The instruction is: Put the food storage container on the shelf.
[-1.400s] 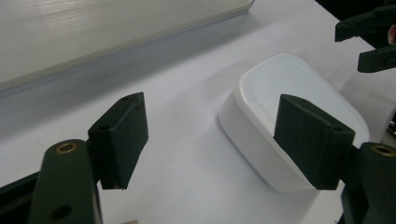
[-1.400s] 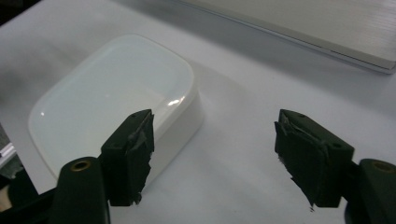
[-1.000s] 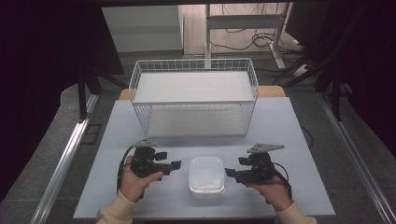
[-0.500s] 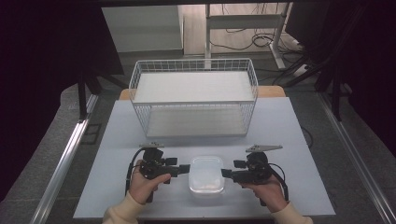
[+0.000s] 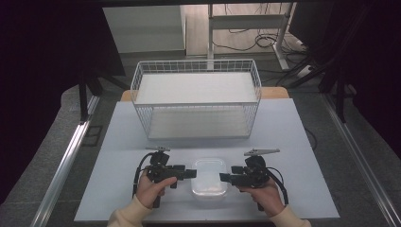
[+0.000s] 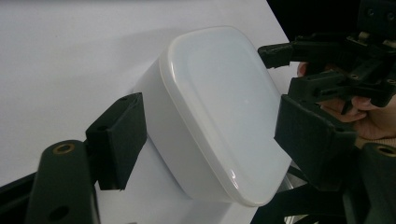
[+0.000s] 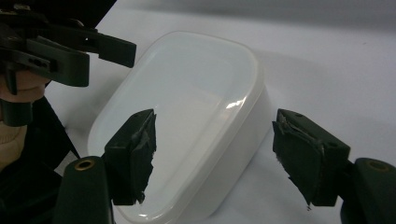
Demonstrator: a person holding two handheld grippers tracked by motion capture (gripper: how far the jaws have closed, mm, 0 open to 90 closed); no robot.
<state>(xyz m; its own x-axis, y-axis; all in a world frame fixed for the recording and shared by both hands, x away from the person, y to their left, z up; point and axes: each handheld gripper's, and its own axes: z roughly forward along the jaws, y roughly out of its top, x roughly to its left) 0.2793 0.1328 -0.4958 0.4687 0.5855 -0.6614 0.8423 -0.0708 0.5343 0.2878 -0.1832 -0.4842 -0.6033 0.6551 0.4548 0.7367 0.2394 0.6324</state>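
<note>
A white plastic container (image 5: pixel 209 182) with a smooth lid lies on the pale table near its front edge. My left gripper (image 5: pixel 191 174) comes at it from the left, level with the lid. In the left gripper view its open jaws (image 6: pixel 210 140) straddle the container (image 6: pixel 219 102) at one end, pads off the walls. My right gripper (image 5: pixel 224 178) faces it from the right. Its jaws (image 7: pixel 219 156) have just been closing but still stand wide, with the container (image 7: pixel 187 107) between them and untouched. Each view shows the other gripper beyond the box.
A white wire basket (image 5: pixel 196 99) stands at the back middle of the table (image 5: pixel 293 142), open at the top. Bare tabletop lies to either side of the hands. Dark floor, metal rails and cables surround the table.
My left gripper has moved right and down to the container's left end. The right gripper has edged slightly towards its right end. The container has stayed put.
</note>
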